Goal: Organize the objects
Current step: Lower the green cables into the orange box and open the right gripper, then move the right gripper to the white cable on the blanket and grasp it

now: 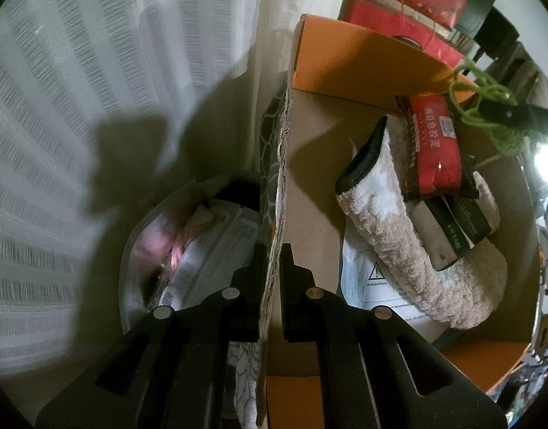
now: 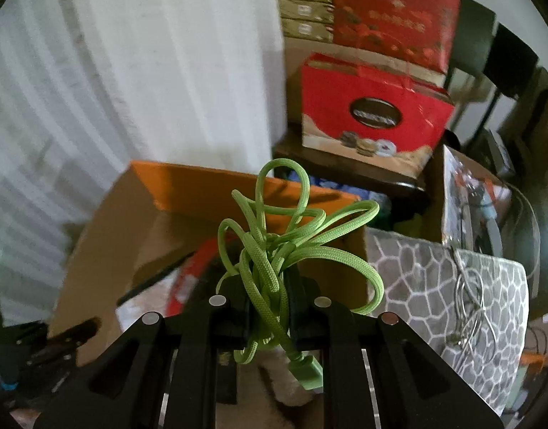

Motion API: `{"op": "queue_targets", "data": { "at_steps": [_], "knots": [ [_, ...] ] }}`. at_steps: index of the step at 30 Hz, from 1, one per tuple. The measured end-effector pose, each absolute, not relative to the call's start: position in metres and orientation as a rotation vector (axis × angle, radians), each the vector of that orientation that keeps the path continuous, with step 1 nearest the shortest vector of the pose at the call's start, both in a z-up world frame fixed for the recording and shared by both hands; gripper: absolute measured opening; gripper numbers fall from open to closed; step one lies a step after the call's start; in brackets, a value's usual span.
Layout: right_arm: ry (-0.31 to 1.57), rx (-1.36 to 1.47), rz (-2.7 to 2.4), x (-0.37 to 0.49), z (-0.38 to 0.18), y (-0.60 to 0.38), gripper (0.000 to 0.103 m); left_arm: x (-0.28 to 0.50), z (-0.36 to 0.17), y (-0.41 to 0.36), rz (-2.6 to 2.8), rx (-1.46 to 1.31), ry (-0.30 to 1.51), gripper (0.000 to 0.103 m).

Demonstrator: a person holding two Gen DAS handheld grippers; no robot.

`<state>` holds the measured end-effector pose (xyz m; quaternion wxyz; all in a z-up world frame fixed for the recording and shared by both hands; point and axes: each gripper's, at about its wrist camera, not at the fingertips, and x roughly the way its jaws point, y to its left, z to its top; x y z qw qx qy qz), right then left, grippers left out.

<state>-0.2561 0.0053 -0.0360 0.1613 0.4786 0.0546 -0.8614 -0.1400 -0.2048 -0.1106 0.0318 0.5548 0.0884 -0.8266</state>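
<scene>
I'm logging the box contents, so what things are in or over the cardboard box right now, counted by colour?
Red: 1, the red packet
Beige: 1, the towel
Green: 1, the green cable, held over the cardboard box by the right gripper
Dark: 1, the dark box
White: 1, the printed sheet
Total: 5

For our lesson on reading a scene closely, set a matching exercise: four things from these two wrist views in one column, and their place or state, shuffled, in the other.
Things:
1. green cable
2. cardboard box wall
3. red packet
4. beige towel

Place or state:
A. lies in the box under the red packet
B. clamped by the left gripper
C. tangled, held in the right gripper
D. rests on top of the towel

Pairs: 1-C, 2-B, 3-D, 4-A
</scene>
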Motion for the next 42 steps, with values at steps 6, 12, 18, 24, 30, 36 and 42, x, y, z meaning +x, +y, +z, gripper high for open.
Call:
{"op": "queue_targets", "data": {
  "at_steps": [6,12,18,24,30,36,42],
  "knots": [
    [0.197,1.406,-2.446,-0.257,-0.051,0.006,0.023,-0.140,-0.111,-0.205,-2.545,1.708,0.270,0.006],
    [0.219,1.380,-2.460,-0.254,-0.038,0.010,0.045,-0.141,-0.111,-0.205,-2.545,1.708,0.270,0.006],
    [0.215,1.345,-2.457,-0.248,-0.016,0.019,0.056,-0.141,-0.112,-0.205,-2.544,1.708,0.268,0.006],
    [0.221,1.312,-2.468,-0.242,0.003,0.034,0.056,-0.141,-0.112,-0.206,-2.543,1.709,0.264,0.006],
    [0.197,1.306,-2.520,-0.244,0.015,0.066,0.056,-0.141,-0.112,-0.207,-2.542,1.710,0.259,0.006],
    [0.154,1.324,-2.565,-0.246,0.016,0.102,0.056,-0.141,-0.112,-0.207,-2.541,1.709,0.259,0.006],
    [0.131,1.349,-2.599,-0.243,0.011,0.135,0.056,-0.140,-0.113,-0.209,-2.541,1.710,0.260,0.006]
  ]
}}
